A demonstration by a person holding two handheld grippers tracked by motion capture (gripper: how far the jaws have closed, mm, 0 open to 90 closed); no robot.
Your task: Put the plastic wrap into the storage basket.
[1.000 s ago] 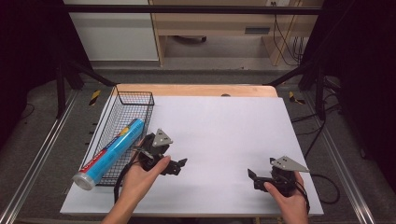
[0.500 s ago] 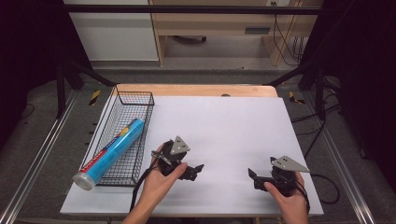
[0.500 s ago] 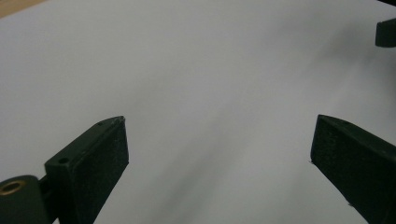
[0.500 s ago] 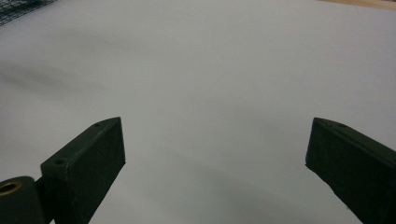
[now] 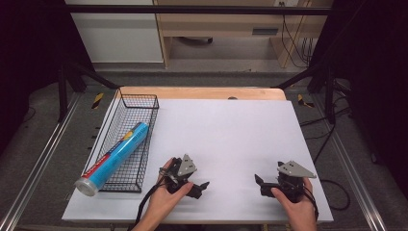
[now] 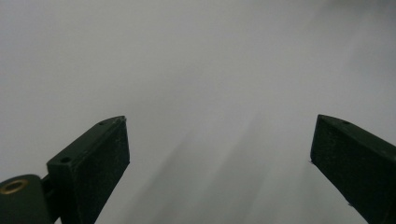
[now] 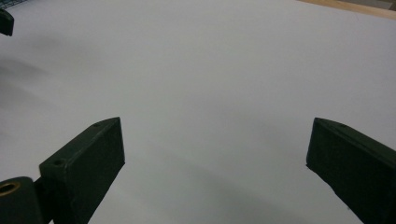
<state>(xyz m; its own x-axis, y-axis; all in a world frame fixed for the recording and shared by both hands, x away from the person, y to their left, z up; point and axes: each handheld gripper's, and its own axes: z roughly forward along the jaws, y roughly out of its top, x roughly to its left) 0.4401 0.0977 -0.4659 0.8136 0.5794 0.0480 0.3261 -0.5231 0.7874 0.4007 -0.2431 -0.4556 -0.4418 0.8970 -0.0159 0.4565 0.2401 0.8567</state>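
Lying diagonally in the wire basket (image 5: 129, 101), the blue tube (image 5: 114, 156) is noted with its capped end (image 5: 85, 185) projecting past the basket's near rim, toward the front-left corner of the table, and its far end pointing to the back right. Nothing else is seen in the basket, which stands along the left edge of the white table top (image 5: 231, 130).

From the left gripper (image 5: 198, 186) the tube lies to the left and slightly forward, near but apart; this gripper is judged the nearer of the 2. Its jaws are pointed to the right, away from the tube, and are seen spread wide in the left gripper view, with bare table between them (image 6: 219, 163). A turn of the hand toward the basket would be called for before any approach.

The right gripper (image 5: 259, 184) is held at the front right, well apart from the tube, jaws likewise released over empty surface (image 7: 215, 158).
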